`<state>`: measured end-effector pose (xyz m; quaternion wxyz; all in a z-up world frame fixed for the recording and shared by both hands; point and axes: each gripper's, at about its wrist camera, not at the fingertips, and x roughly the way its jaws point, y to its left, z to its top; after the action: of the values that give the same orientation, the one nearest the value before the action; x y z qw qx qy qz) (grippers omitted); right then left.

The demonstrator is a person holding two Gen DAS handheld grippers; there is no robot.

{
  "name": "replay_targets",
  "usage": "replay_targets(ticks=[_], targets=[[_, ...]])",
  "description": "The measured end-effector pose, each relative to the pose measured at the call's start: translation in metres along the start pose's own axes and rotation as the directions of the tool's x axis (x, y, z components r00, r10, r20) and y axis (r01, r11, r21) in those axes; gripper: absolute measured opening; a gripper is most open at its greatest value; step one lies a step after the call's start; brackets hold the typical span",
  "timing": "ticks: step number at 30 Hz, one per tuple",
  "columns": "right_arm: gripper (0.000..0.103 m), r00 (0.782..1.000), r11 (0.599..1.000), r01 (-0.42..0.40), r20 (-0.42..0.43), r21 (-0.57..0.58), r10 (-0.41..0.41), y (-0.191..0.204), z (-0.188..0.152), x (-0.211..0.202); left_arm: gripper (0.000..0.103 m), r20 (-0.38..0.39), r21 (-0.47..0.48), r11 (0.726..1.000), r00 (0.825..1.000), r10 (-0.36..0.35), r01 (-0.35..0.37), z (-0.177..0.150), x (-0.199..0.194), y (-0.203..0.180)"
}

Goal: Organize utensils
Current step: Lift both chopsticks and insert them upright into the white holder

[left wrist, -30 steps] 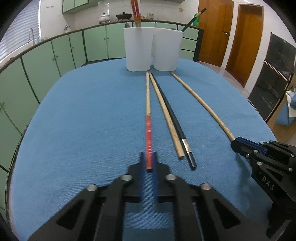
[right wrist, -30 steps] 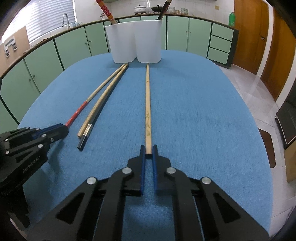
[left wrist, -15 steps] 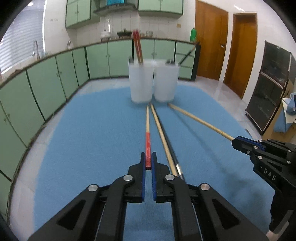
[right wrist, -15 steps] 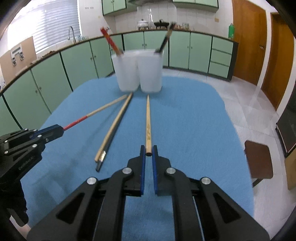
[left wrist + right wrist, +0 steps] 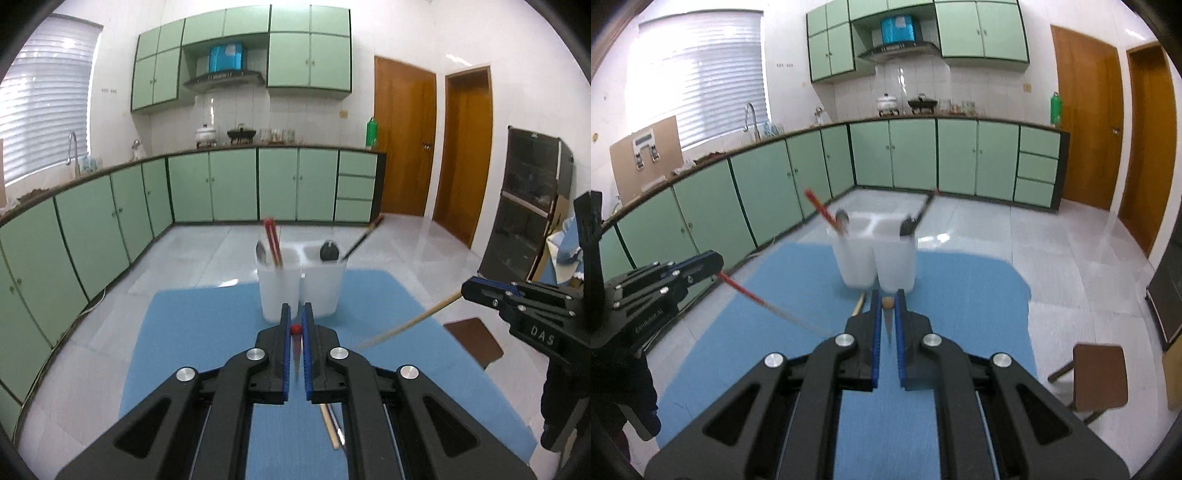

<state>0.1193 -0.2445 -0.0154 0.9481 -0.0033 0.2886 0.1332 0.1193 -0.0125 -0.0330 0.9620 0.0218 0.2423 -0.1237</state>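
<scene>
Gripping a red-ended chopstick (image 5: 295, 329) by its butt, the left gripper (image 5: 295, 332) has its jaws pinched tight; from its own camera only the round end shows, the shaft hidden below, though the right wrist view shows it slanting down, blurred. The right gripper (image 5: 887, 304) is likewise clamped on a plain wooden chopstick (image 5: 887, 303). Beyond stands the white twin-cup holder (image 5: 299, 291) on the blue cloth (image 5: 184, 332), its contents smeared and hard to identify. Two more chopsticks (image 5: 334, 430) lie partly hidden under the left gripper.
</scene>
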Motion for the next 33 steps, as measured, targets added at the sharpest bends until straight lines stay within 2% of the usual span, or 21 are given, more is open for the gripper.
replay_targets(ticks=[12,17,23,26,29,33], targets=[[0.006,0.997,0.995,-0.065,0.028,-0.076,0.067,0.011,0.07,0.003,0.006,0.04,0.017,0.997,0.996,-0.079,0.078,0.04,0.005,-0.006],[0.006,0.993,0.992,-0.079,0.08,-0.096,0.086,0.011,0.109,0.002,0.006,0.098,0.022,0.995,0.99,-0.099,0.097,0.075,0.007,-0.002],[0.006,0.982,0.995,-0.072,0.169,-0.074,0.084,0.002,0.165,0.014,0.006,0.216,0.049,0.997,0.974,-0.075,0.066,0.135,0.018,-0.004],[0.006,0.976,0.997,-0.043,0.211,-0.07,0.057,-0.003,0.189,0.029,0.006,0.261,0.043,0.998,0.964,-0.053,0.043,0.159,0.032,-0.002],[0.006,0.975,0.997,-0.02,0.218,-0.068,0.034,-0.007,0.199,0.049,0.006,0.269,0.029,0.999,0.963,-0.032,0.025,0.172,0.054,0.003],[0.006,0.982,0.999,-0.003,0.188,-0.053,0.013,-0.015,0.2,0.086,0.006,0.24,-0.001,1.0,0.971,-0.005,0.005,0.171,0.093,0.013]])
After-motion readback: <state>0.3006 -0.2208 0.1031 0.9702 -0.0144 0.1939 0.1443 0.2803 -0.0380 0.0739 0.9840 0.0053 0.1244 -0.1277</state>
